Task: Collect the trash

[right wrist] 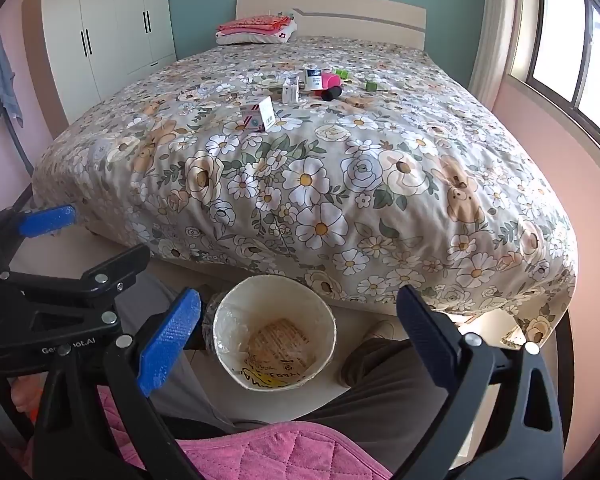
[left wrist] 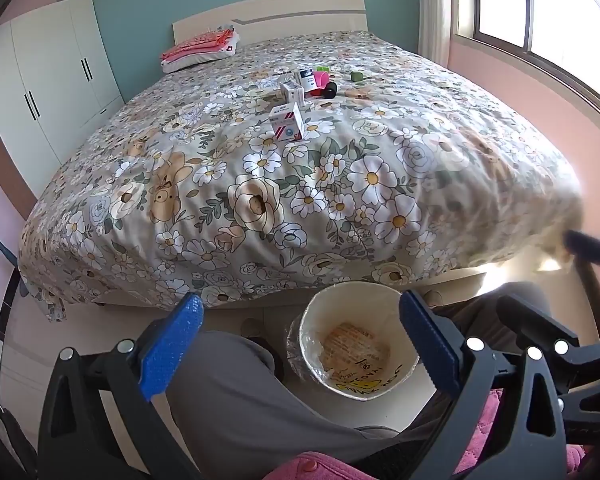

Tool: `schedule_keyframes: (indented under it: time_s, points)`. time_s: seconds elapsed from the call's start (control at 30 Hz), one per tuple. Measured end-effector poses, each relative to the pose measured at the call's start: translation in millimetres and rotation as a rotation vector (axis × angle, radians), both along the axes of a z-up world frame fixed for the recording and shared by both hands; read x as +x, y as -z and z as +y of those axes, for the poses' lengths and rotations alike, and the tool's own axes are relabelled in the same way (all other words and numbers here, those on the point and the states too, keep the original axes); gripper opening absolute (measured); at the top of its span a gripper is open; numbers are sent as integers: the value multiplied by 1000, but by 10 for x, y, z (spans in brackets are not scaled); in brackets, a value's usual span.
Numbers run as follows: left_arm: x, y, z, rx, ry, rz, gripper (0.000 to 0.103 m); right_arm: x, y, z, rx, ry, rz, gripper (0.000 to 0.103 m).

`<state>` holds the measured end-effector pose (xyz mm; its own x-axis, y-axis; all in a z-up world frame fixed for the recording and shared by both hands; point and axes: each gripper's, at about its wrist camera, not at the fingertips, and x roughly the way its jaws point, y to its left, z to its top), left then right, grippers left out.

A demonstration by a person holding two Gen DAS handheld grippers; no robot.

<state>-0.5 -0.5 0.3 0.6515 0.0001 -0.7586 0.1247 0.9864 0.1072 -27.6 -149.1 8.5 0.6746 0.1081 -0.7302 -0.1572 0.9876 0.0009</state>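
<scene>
Several pieces of trash lie in the middle of the floral bed: a white and red box, a smaller white box, a white tub with a dark label, a pink item, a black roll and a green cube. A white bin lined with a plastic bag stands on the floor at the bed's foot, with paper at its bottom. My left gripper and right gripper both hover open and hold nothing above the bin, far from the trash.
A person's grey trouser legs and a pink quilted cloth flank the bin. Folded pink clothes rest on a pillow by the headboard. A white wardrobe stands left, and a window is on the right.
</scene>
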Motion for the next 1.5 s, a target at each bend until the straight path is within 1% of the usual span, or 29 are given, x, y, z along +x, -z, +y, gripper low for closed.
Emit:
schedule_keyframes:
  time_s: [1.23,1.4,1.43,1.5]
  points:
    - [-4,-1,-3,2,0,-2,100,9,7,-12,3,0,2,96]
    - [-5,-32,-13,3,0,0,100,-44,58,-55,2,0,4,96]
    - [-5,-34,-13,2,0,0,100,15,10,6,2,-1,5,96]
    - [-8,-40,-19,2,0,-1,100,8,16,1,1,0,4,96]
